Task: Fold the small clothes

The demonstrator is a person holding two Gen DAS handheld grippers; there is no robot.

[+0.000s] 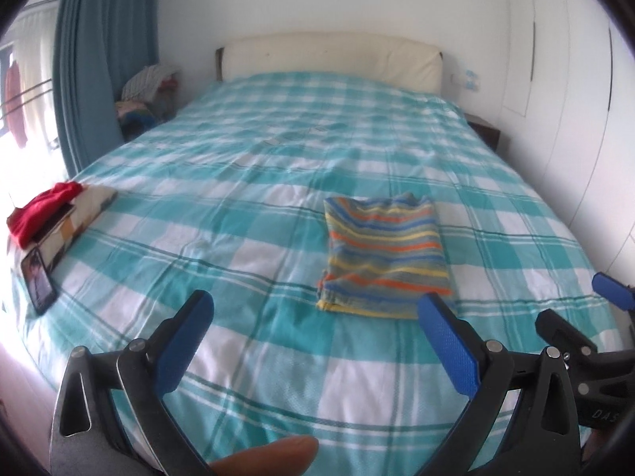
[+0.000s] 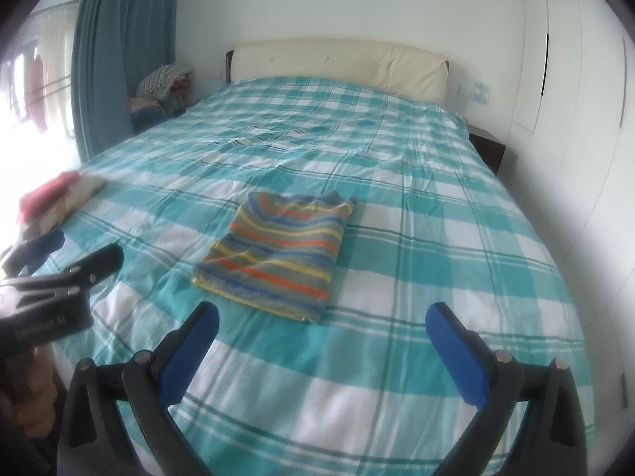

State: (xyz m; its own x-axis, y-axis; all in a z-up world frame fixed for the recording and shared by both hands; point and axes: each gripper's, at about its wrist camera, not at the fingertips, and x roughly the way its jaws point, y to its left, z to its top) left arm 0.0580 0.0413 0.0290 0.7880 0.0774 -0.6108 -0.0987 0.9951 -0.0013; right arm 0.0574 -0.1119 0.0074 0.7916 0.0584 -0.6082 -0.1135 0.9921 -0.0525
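One folded striped garment (image 1: 387,256) is laid flat on the bed (image 1: 254,158), toward the foot edge and clear of both side edges; it is held by neither tool. In the left wrist view a phone (image 1: 38,283) is seen at the bed's left edge, just beside a patterned flat item (image 1: 81,212) on which one red cloth (image 1: 39,208) is laid; a fingertip (image 1: 274,454) is also seen at the bottom of that view. In the right wrist view the phone is hidden behind the left gripper, and the red cloth and the item under it are blurred. The far left corner of the bed is flanked in both views by one pile of clothes (image 2: 164,83) below one blue curtain (image 2: 119,51); one cream headboard (image 2: 337,63) is set along the head edge. Two grippers are counted. The left gripper (image 1: 317,317) is held level above the foot edge, pointed toward the headboard, with its two blue-padded fingers (image 1: 186,341) spread wide and nothing between them; the garment's near edge is just beyond its right finger. The right gripper (image 2: 321,325) is held in the same pose just to the right of the left one, its fingers likewise spread wide and empty, with the garment ahead and slightly to its left. Each gripper is seen from the side in the other's view, at the frame edge.
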